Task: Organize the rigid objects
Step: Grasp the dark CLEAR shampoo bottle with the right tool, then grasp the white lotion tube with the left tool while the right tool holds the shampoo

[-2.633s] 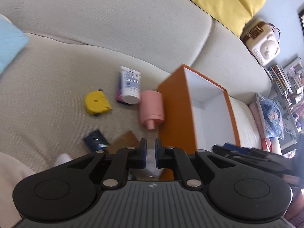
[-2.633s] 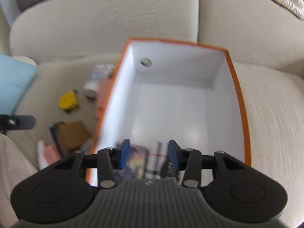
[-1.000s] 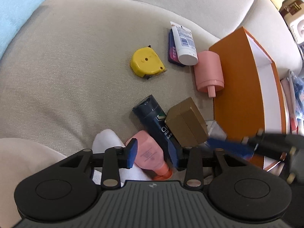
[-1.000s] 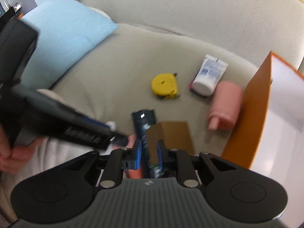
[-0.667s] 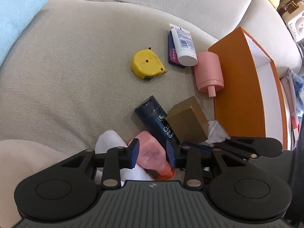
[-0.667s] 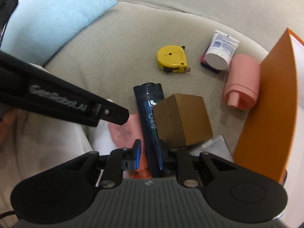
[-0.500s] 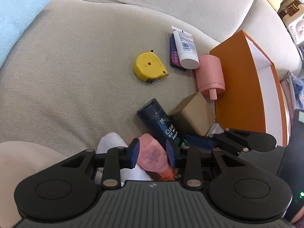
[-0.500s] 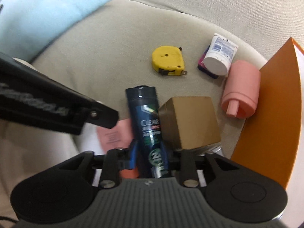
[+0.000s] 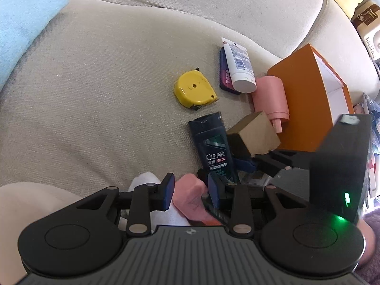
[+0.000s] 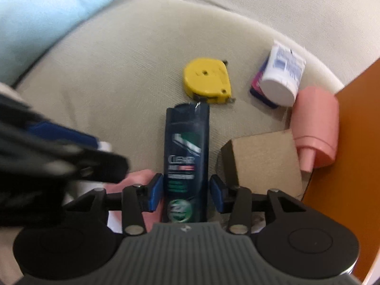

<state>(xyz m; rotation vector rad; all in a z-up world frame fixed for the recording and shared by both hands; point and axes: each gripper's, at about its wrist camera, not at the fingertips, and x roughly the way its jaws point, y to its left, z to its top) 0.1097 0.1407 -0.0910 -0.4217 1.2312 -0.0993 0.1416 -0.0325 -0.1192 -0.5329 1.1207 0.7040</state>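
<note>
The right gripper point(image 10: 186, 191) has its fingers wide around the dark shampoo bottle point(image 10: 186, 152), ready to squeeze. The orange box point(image 10: 351, 142) waits at 3 o'clock. The left gripper point(image 9: 190, 191) hangs spread over a pink bottle point(image 9: 190, 196).

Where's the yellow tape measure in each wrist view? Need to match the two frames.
Left wrist: yellow tape measure sits just above centre, lying flat on the sofa cushion, up-left of the dark shampoo bottle.
Right wrist: yellow tape measure sits above centre, just beyond the far end of the dark shampoo bottle.
Shared landmark: the white tube lies to its right in both views.
</note>
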